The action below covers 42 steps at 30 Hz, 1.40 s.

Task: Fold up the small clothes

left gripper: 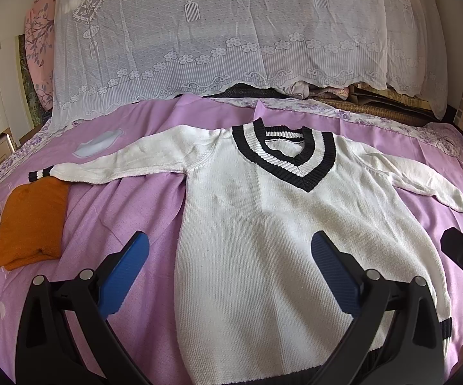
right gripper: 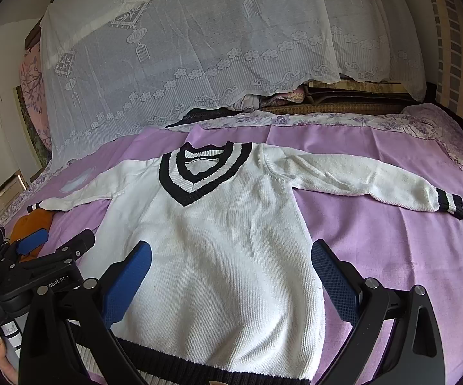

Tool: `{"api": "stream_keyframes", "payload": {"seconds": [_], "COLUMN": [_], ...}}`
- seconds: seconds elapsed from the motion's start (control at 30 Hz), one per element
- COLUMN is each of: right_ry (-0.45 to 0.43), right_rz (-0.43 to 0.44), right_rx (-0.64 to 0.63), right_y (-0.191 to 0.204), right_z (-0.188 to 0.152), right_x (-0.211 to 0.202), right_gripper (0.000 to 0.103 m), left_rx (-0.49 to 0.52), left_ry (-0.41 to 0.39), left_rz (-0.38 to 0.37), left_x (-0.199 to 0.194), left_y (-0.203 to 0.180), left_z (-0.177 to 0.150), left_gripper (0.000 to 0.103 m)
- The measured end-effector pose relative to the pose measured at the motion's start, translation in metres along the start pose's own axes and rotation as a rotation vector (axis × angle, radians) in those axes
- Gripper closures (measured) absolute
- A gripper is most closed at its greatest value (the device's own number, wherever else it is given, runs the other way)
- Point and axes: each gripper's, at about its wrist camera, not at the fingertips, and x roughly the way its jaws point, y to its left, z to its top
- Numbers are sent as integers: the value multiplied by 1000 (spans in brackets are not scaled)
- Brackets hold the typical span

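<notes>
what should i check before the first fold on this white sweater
1. White sweater lies flat, front up: ok.
2. Both sleeves spread out to the sides: ok.
3. Left claw open, holding nothing: ok.
4. Right claw open, holding nothing: ok.
5. Left cuff clear of the orange garment: not ok, it touches or overlaps its edge.
6. Hem lying straight: cannot tell, the claws hide part of it.

A home bedroom: purple bedsheet point(left gripper: 128, 211), lace cover point(left gripper: 218, 32) over stacked bedding.
</notes>
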Motion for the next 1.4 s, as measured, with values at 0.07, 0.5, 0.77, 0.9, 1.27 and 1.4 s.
{"api": "stream_keyframes", "payload": {"seconds": [0.07,0.5,0.77,0.9,1.27,1.4], "right_ry": [0,2,10,37,203,256], "right_rz": [1,-1,0,20,-36,-22], "right_rx": [0,2,3,40,285,372], "right_y": [0,1,0,-9,-98,-125], "right_z": [0,-3,-5,-4,-6,-10], "right_x": [0,2,4,8,42,52], "right_gripper": [3,3,3,3,3,3], "left_rx": [2,3,12,16,57,111], "left_ry": [2,3,13,25,105,111], "left_rz": [0,1,3,15,36,56], "left_x": [0,0,3,6,25,26], "left_y": [0,0,-2,-1,-5,-16], "left_z": [-1,-1,-6,-4,-6,-8], "left_gripper": [5,5,5,5,5,4]}}
